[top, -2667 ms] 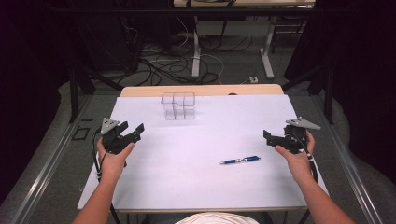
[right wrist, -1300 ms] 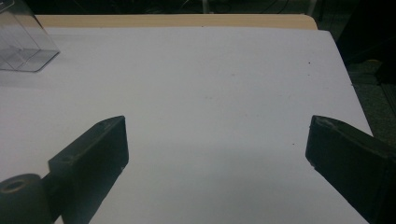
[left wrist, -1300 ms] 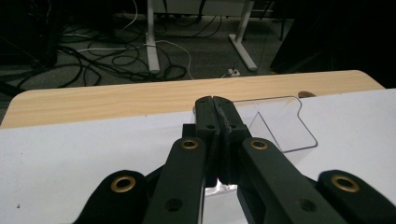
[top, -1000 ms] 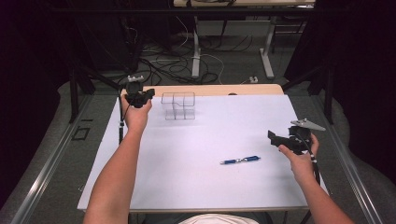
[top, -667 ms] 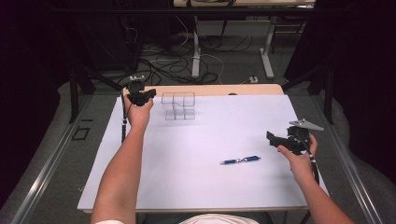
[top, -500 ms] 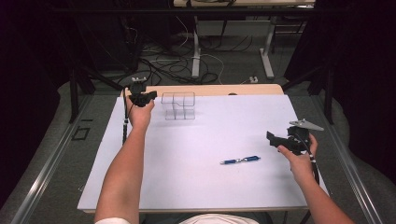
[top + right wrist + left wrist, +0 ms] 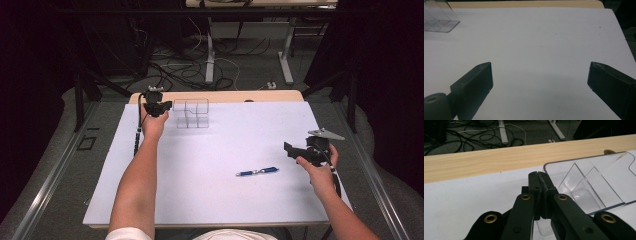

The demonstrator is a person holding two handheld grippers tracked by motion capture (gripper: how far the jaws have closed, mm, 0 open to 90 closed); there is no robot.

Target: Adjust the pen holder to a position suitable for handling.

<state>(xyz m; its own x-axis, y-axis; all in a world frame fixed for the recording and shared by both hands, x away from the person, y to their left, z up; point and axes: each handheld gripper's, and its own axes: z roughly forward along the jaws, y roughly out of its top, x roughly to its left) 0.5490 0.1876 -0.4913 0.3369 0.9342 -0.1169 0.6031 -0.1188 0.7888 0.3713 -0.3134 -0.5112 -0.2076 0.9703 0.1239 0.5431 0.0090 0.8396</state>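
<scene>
One clear plastic organizer (image 7: 191, 114), divided into compartments, standing at 12 o'clock near worktop (image 7: 220, 200) far edge. Left gripper (image 7: 162, 106) fingers closed, just beside its left wall. Right gripper (image 7: 290, 148) fingers spread wide over bare white sheet; blue pen (image 7: 257, 171) nearby.

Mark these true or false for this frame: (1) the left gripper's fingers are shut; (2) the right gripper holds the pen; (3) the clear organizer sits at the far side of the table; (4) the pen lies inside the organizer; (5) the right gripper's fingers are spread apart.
1. True: the left gripper has its fingers pressed together beside the clear organizer.
2. False: the right gripper holds nothing; the pen lies on the white table, apart from it.
3. True: it stands near the far wooden edge.
4. False: the pen lies on the open table surface, well short of the organizer.
5. True: the right gripper view shows a wide gap between them.
</scene>
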